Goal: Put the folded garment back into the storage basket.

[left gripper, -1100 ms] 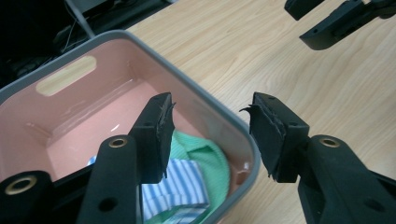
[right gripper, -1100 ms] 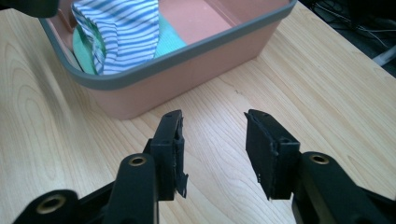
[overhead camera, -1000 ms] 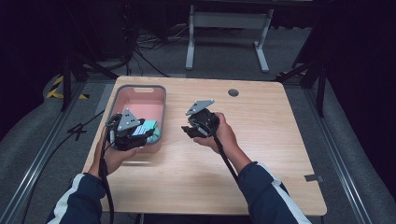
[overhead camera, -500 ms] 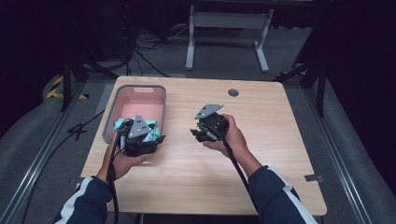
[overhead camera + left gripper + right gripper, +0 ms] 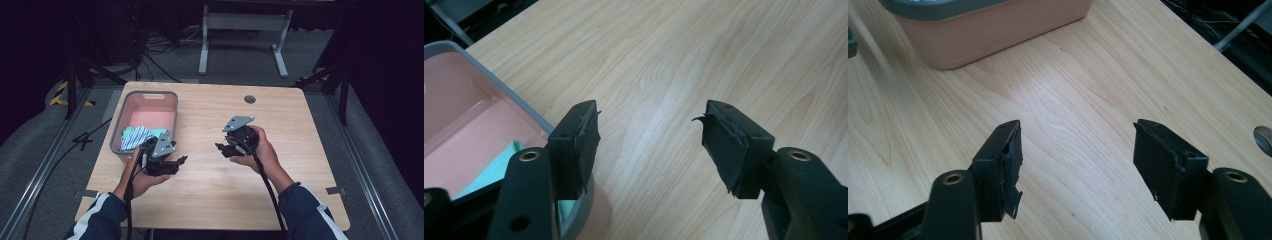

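Observation:
A pink bin (image 5: 119, 134) with a grey rim stands at the table's left. In its near end lie a blue-and-white striped cloth (image 5: 135, 136) and a teal cloth (image 5: 159, 133). My left gripper (image 5: 181, 162) is held just off the bin's near right corner, low over bare wood and pointing right. In the left gripper view it (image 5: 649, 137) is open and empty, with the bin's rim (image 5: 499, 85) and the teal cloth (image 5: 499, 165) at its left. My right gripper (image 5: 221, 148) hovers over the middle of the table, pointing left. It (image 5: 1078, 157) is open with nothing between its jaws.
The wooden table (image 5: 300, 130) has a round cable hole (image 5: 249, 99) near its far edge, also visible as the hole (image 5: 1264, 140) in the right gripper view. The bin's side (image 5: 998, 30) lies ahead of the right gripper. Cables trail from both grippers toward the near edge.
My left gripper has drawn back from over the bin's near end to the bare table beside its corner. The right gripper has shifted slightly to the right and nearer.

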`<state>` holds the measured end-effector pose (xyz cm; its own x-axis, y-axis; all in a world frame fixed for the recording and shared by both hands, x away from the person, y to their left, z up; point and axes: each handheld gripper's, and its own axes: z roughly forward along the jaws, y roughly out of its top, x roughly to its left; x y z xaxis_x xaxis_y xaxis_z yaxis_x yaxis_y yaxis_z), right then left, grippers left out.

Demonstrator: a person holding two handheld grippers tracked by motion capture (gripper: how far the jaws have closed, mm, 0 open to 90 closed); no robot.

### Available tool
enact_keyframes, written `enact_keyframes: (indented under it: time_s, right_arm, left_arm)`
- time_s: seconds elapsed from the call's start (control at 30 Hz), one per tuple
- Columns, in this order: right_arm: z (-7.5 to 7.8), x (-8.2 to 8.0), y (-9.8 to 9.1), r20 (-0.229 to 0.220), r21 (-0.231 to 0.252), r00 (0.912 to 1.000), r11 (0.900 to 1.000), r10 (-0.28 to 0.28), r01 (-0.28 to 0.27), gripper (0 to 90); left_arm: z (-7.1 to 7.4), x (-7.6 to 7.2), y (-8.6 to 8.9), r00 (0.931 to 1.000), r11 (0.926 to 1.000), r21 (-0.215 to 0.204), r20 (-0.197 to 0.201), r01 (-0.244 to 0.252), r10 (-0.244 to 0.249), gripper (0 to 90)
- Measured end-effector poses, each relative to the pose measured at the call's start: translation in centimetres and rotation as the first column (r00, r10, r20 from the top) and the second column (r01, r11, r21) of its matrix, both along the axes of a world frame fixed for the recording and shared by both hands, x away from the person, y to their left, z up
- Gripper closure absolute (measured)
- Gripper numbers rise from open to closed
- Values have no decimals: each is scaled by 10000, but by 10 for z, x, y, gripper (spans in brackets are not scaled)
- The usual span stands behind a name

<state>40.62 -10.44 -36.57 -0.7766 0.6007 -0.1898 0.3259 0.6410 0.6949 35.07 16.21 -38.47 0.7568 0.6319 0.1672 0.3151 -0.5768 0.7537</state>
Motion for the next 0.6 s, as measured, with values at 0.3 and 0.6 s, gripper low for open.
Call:
enact_keyframes:
  time_s: [0.3, 0.6]
  right_arm:
    - [-4, -6, -20, 93, -235, 9999, 9997, -38, 40, 355]
    - [-14, -16, -41, -4, -473, 9998, 9986, -216, 216, 351]
  left_arm:
    - [-12, -5, -13, 9984, 9980, 386, -301, 498, -487, 370]
    - [-32, -8, -28, 9938, 9914, 897, -663, 948, -890, 347]
